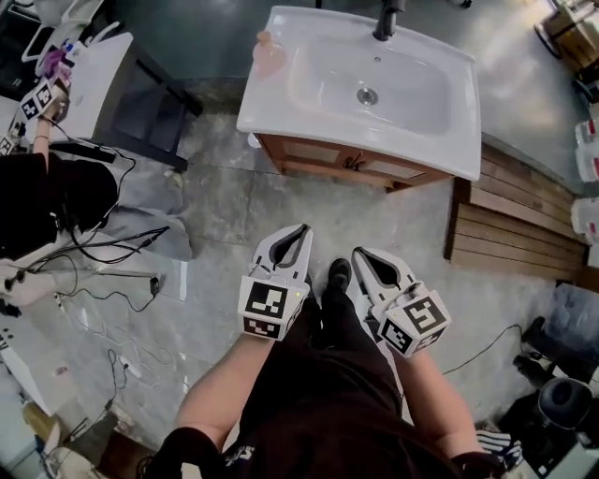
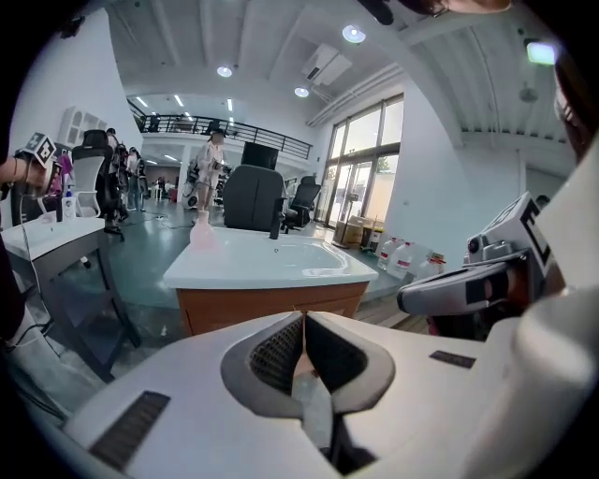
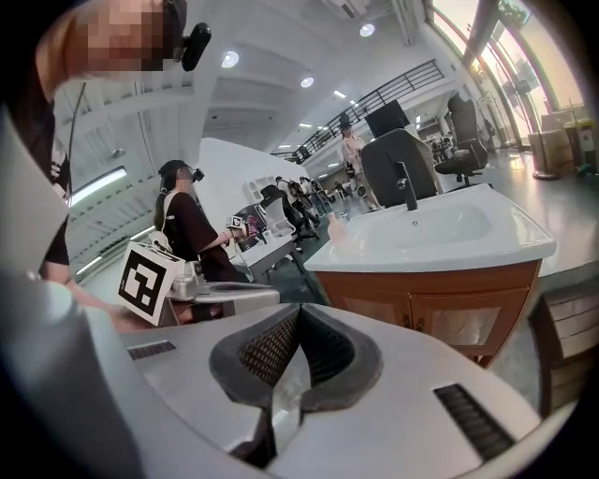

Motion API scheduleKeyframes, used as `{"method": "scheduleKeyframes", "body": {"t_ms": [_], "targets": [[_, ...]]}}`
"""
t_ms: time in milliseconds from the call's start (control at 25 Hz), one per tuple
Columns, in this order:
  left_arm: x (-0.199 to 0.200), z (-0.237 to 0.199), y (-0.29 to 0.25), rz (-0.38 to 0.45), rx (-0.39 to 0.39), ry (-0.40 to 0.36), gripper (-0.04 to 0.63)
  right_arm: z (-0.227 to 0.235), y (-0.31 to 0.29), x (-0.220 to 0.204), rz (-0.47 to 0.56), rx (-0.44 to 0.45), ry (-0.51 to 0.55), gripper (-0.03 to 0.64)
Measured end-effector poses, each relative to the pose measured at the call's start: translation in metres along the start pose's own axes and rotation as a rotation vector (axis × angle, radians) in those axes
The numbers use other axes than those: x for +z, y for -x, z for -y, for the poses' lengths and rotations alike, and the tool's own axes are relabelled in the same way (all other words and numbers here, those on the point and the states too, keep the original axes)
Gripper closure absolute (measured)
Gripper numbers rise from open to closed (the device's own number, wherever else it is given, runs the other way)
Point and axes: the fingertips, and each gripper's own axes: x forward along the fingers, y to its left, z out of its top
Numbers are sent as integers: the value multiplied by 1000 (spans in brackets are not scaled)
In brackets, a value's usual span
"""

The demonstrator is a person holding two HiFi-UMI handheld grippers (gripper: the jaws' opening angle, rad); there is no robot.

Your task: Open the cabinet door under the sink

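In the head view, two grippers were held side by side over the grey floor, well short of the vanity. The left gripper and the right gripper each carried one marker cube, and each had its jaws closed with nothing in them. One dark shoe showed between them. Ahead stood one white sink with one black faucet, one drain and one pink bottle at its left corner. The wooden cabinet sat directly beneath the basin, its front shut. A slatted wooden platform lay to its right. Three white jugs were cut off by the frame's right edge.

In the left gripper view, the two ribbed pads met tip to tip and held nothing. The cabinet stood straight ahead, apart from the jaws. The other gripper reached in from the right.

In the right gripper view, the jaws were likewise pressed together and empty. The cabinet's front showed two framed door panels, both closed flush. One person in a dark shirt stood in the background at left.
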Motion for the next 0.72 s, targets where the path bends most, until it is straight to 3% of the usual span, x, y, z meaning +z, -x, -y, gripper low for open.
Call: {"method": "scheduleKeyframes", "body": {"t_ms": [320,560,720], "targets": [[-7,-8,-39,-48,21,-16,571,46,-24,1,58,1,-82,603],[-12,-12,-69,-38,38,-16,571,76,-37,-24,11,12,-74,603],[-22,-23,-97,-20,41,21,571,108,-53,-40,-23,-47,-57,603]]}}
